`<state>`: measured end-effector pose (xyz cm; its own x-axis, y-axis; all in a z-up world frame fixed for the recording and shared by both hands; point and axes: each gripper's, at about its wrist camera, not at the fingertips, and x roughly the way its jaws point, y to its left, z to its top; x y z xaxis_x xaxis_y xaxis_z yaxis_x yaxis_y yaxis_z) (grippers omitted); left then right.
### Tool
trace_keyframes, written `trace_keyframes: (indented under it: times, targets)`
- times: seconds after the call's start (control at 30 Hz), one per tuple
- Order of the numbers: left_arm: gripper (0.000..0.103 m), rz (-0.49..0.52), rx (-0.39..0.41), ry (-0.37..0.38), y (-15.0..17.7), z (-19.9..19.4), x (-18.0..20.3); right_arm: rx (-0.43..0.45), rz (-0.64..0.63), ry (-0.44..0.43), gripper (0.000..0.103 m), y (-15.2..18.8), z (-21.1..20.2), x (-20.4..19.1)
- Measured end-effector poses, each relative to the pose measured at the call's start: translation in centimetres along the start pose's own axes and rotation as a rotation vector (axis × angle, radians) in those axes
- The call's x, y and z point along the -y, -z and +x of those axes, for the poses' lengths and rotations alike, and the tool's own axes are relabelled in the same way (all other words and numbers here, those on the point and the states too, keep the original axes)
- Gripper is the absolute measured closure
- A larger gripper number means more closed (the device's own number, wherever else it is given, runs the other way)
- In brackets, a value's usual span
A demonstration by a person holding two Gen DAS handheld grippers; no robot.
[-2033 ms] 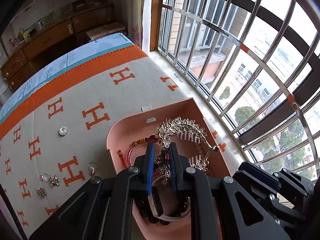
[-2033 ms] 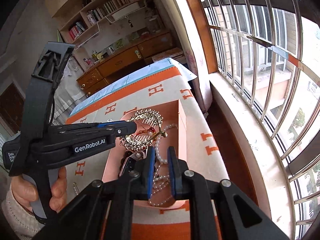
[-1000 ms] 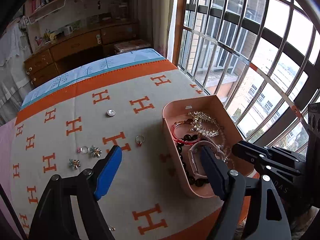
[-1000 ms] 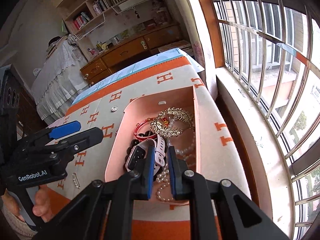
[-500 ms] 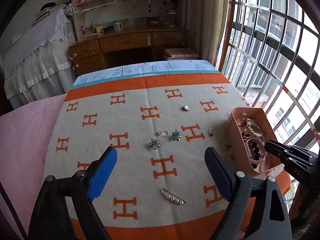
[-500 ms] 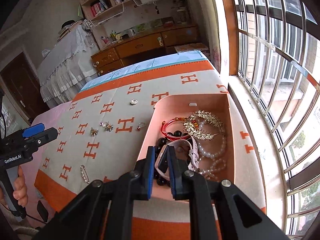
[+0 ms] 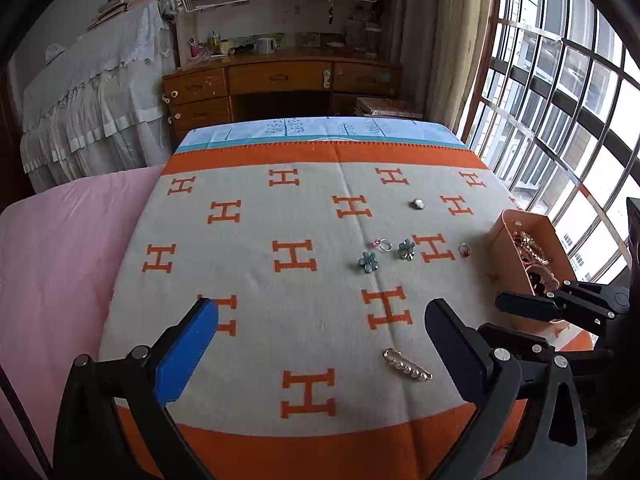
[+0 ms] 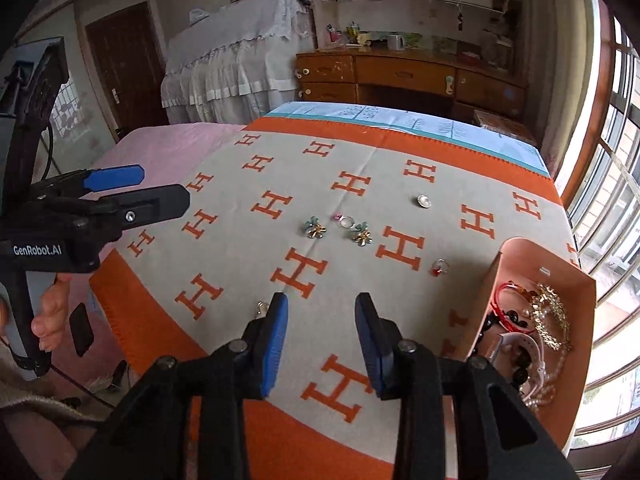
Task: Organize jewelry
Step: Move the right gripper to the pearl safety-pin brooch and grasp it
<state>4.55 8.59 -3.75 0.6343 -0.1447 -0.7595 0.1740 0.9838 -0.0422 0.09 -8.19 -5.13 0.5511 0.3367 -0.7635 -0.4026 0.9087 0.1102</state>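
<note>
At blanket's (image 7: 320, 312) near edge | both tools (image 7: 320, 344) (image 8: 320, 340) spread | tray (image 8: 516, 252) at window-side edge

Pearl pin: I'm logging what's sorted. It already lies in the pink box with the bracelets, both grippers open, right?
Not quite. The pearl pin lies on the blanket, outside the pink box, as the left wrist view shows. Both the left gripper and right gripper are open.

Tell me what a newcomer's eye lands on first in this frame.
The orange-and-grey H-patterned blanket fills the view, with small jewelry scattered mid-cloth: two flower brooches, rings and a pearl pin near the front edge. At the window side, a pink tray holds heaped bracelets and chains.
</note>
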Motion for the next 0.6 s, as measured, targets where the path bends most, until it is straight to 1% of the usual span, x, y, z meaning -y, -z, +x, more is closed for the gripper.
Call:
trace_keyframes:
  times: [0.2,0.37,0.47,0.6]
  targets:
    - [0.001,-0.046,-0.079,0.018,2.7,2.3,-2.4,-0.102,-0.136,-0.099,0.068,0.7,3.9,-3.0]
    - [0.001,-0.08,-0.109,0.034,3.9,3.4,-3.9,-0.177,-0.183,-0.095,0.068,1.7,6.5,-4.3]
    - [0.001,-0.092,-0.117,0.046,4.2,3.9,-4.4,-0.204,-0.215,-0.078,0.068,2.2,7.5,-5.0]
    - [0.001,-0.104,-0.127,0.061,4.3,4.5,-4.9,-0.177,-0.276,-0.056,0.069,2.6,7.4,-5.7]
